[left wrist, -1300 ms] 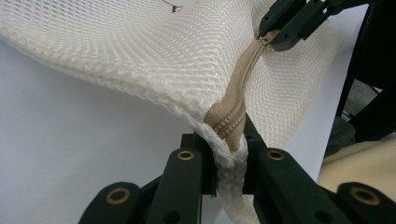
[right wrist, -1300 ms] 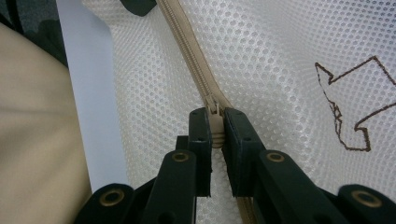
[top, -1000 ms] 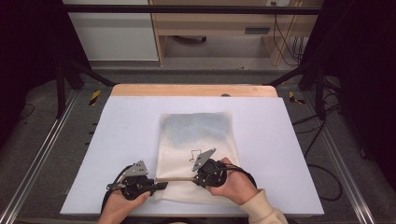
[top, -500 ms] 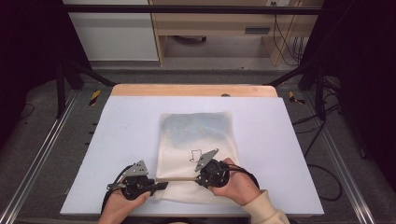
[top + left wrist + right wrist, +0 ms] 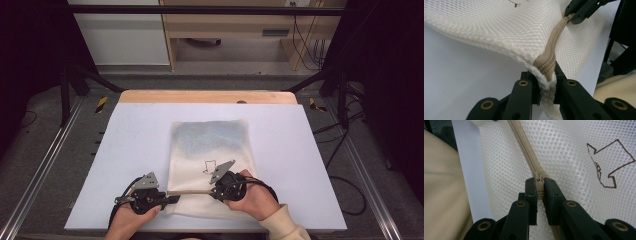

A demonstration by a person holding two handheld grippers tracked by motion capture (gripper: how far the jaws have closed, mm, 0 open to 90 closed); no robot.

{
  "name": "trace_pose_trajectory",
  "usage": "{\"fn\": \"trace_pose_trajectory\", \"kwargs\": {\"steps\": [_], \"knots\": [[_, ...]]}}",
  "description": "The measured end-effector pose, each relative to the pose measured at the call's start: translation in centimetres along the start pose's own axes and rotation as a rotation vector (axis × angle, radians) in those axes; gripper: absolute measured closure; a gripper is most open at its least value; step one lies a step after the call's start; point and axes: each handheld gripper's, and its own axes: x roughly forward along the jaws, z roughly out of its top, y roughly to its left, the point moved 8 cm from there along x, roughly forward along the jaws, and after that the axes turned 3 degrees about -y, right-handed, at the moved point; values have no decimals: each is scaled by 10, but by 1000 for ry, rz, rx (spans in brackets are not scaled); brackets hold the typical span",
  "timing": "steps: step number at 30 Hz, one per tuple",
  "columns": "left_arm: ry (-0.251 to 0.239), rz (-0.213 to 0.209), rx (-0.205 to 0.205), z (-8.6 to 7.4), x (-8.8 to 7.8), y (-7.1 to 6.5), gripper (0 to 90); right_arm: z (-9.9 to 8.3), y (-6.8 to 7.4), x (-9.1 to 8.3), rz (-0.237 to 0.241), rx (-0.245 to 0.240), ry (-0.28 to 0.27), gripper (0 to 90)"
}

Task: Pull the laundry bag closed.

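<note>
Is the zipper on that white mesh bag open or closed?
Closed along the stretch between the grippers: the tan zipper has its teeth meshed ahead of the pull. Behind the pull, cannot tell.

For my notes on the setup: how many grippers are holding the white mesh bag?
2. The left gripper clamps the mesh bag at its near-left corner; the right gripper pinches the zipper pull further along.

Both hand-held grippers [image 5: 172,199] [image 5: 214,191] grip the mesh bag's [image 5: 210,145] zipper [image 5: 192,192].

Even overhead light, table [image 5: 125,150] bright, surroundings dark; close views sharp, high view perhaps slightly soft.
</note>
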Motion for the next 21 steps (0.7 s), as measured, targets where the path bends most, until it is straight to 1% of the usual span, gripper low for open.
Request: {"fn": "trace_pose_trajectory", "kwargs": {"steps": [3,13,15,17,20,21], "knots": [[0,0,0,0,0,0,828,-1,0,0,-2,1,6,822],[-1,0,3,1,-1,0,827,-3,1,-3,-3,9,-6,822],[0,-2,4,1,0,-1,827,-3,1,-3,-1,3,-7,822],[1,0,5,1,-1,-1,828,-4,1,-2,-1,10,-7,822],[0,1,4,1,-1,-1,828,-5,0,-3,-3,7,-3,822],[0,1,4,1,-1,0,828,-6,0,-3,-7,15,-1,822]]}}
